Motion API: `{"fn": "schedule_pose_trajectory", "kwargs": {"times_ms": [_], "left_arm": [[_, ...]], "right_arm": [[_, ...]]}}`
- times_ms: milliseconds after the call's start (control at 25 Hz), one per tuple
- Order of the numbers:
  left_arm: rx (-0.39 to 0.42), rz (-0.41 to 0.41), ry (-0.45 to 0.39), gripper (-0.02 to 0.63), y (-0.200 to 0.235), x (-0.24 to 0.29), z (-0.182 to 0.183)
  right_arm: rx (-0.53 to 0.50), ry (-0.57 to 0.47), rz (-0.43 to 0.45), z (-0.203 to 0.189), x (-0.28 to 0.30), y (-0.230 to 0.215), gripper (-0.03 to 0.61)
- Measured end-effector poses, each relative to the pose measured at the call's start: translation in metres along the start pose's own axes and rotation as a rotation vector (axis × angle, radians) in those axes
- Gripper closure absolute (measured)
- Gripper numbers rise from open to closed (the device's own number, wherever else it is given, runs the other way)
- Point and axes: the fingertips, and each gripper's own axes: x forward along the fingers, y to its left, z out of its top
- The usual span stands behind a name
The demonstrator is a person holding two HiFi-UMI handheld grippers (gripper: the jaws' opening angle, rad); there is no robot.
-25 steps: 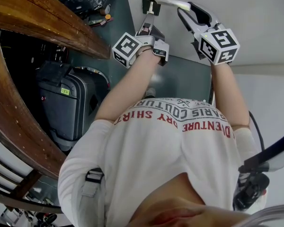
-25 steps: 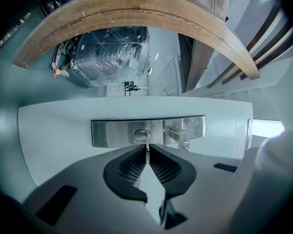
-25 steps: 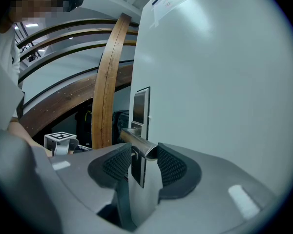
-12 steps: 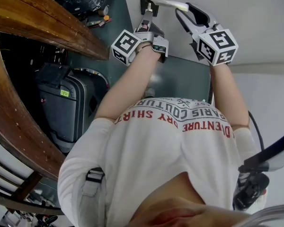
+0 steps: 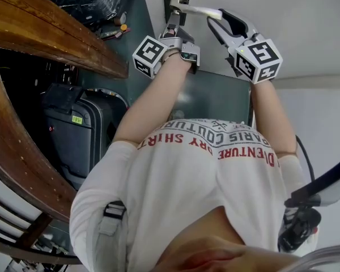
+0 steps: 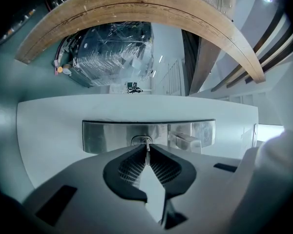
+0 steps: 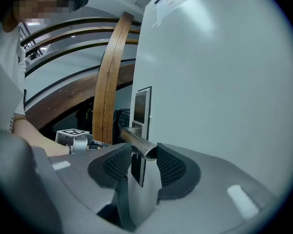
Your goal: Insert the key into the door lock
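Left gripper (image 6: 147,152) clenched on key (image 6: 147,148), thin blade edge-on between pads. Key tip meets keyhole of door lock (image 6: 142,140), set in steel plate (image 6: 105,135). Right gripper (image 7: 144,157) clamped on free end of door handle (image 7: 136,140). White door (image 7: 224,82) behind. 1 curved wooden beam (image 6: 136,4) beyond.

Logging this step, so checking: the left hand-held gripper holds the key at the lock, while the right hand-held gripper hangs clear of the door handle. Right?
Not quite. The right gripper view shows the end of the door handle between the jaws of the right hand-held gripper. The left hand-held gripper does hold the key at the lock.
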Motion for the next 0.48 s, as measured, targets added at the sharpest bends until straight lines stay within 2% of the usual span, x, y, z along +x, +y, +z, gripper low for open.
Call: {"fn": "schedule_pose_trajectory", "kwargs": {"times_ms": [160,280,360,480], "left_arm": [[0.021,-0.014,0.007,0.591,-0.003,0.003,0.000],[0.080,-0.012,0.037,0.591,-0.005,0.004,0.000],[0.152,-0.020,0.073,0.589,-0.008,0.003,0.000],[0.316,-0.048,0.156,0.578,-0.016,-0.001,-0.002]], "right_arm": [[-0.005,-0.001,-0.007,0.003,0.001,-0.002,0.428],[0.003,0.016,-0.002,0.003,0.001,-0.001,0.428],[0.003,0.027,-0.002,0.003,0.001,0.000,0.426],[0.001,0.030,-0.027,0.005,-0.001,-0.002,0.427]]}}
